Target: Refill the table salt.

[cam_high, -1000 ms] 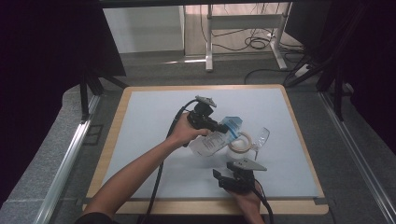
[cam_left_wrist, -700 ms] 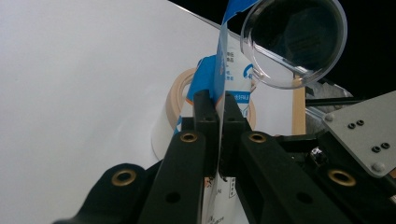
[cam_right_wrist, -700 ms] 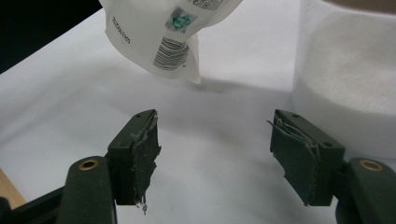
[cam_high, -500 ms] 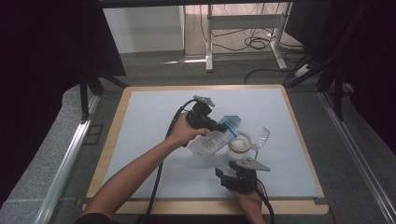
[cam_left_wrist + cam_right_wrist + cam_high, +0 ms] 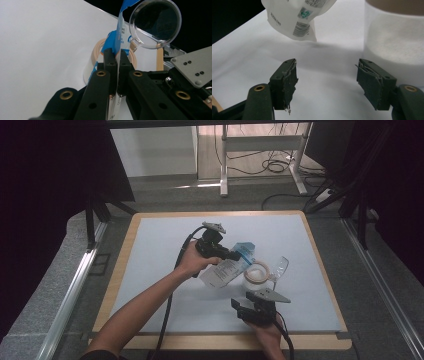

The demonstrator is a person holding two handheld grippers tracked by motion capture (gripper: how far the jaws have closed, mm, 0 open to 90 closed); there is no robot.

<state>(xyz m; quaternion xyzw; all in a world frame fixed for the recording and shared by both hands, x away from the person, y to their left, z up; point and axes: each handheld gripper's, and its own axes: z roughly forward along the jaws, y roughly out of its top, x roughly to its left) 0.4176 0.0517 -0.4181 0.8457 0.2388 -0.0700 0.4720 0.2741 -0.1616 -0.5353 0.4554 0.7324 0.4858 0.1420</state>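
1. Compared with the earlier high view, almost nothing has moved: both hands and the pouch are at the same places on the surface point(image 5: 150, 250), and both pairs of jaws keep the same opening.
2. At the centre left of the high view, the left gripper point(image 5: 231, 255) holds a white and blue pouch point(image 5: 227, 270) lifted above the surface, tilted, with its printed lower end hanging down toward the lower left.
3. In the left gripper view the jaws are pressed together on the thin upper edge of the pouch point(image 5: 119, 42); it is pinched flat between them.
4. To the right of the pouch, in the middle of the high view, stands a white roll with a tan core point(image 5: 256, 276), and just beside it, further right, a clear round lid or cup point(image 5: 280, 267); which of the two it is I cannot tell.
5. At the lower right, the right gripper point(image 5: 245, 307) rests low near the front edge. In the right gripper view its jaws point(image 5: 327, 75) are spread apart with nothing between them; the pouch point(image 5: 297, 17) hangs ahead at the upper left and the roll point(image 5: 394, 45) stands at the right.
6. My judgement: the pouch is already picked up and secured. What remains is probably for the right gripper to take its free end, for opening or for passing it over.
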